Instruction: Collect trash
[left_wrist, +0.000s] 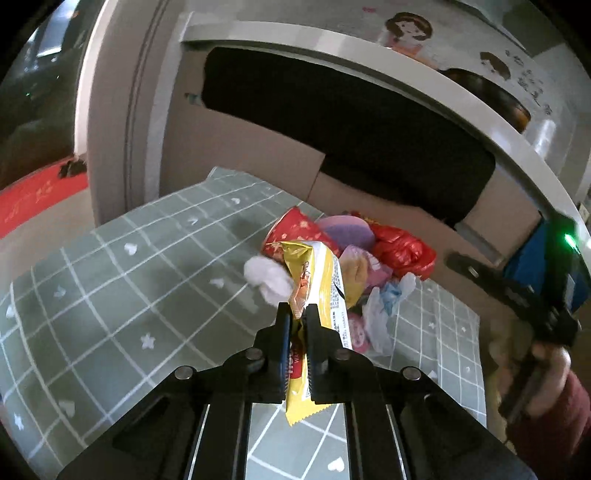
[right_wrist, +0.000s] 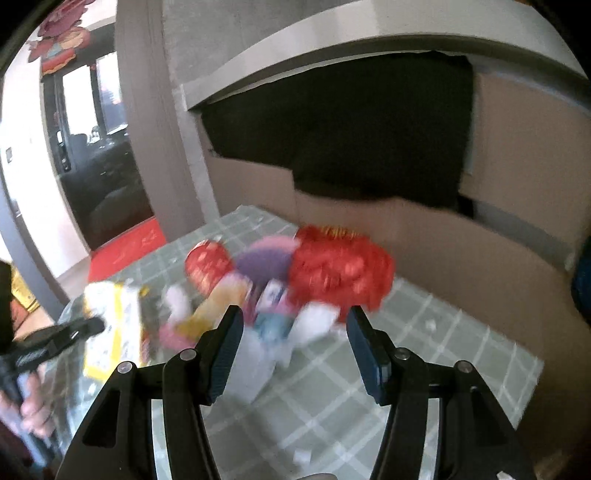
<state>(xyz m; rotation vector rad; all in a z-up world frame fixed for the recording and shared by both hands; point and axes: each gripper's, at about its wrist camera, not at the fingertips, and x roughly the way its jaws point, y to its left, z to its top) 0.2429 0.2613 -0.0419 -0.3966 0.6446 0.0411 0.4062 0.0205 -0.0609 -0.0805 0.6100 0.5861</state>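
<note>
In the left wrist view, the left tool (left_wrist: 298, 314) is seen clamped on a yellow wrapper (left_wrist: 320, 295), which is pinched between its two pads and lifted clear of the bench (left_wrist: 110, 295). The wrapper's crimped lower end hangs below the pads, while its upper end stands up in front of the trash pile (left_wrist: 351, 251). The pile is heaped on the green checked cloth that covers the bench, near a cardboard box (left_wrist: 258, 147). A red bag (left_wrist: 402, 249), a red printed packet (left_wrist: 295, 230), a purple round piece (left_wrist: 347, 230) and a white tissue (left_wrist: 267, 275) are made out in it. At the right edge, the right tool (left_wrist: 458, 264) is held by a hand (left_wrist: 546, 373) in a dark red sleeve; its state cannot be told from this view.

In the right wrist view, which is blurred, the right tool (right_wrist: 293, 325) is shown with its fingers apart and nothing between them, pointed at the trash pile (right_wrist: 288, 280). The red bag (right_wrist: 340, 273) is seen just beyond its right finger. At the left, the yellow wrapper (right_wrist: 110, 332) is held up by the left tool (right_wrist: 92, 326), beside the pile. The cardboard box (right_wrist: 461, 258) stands behind the pile.
</note>
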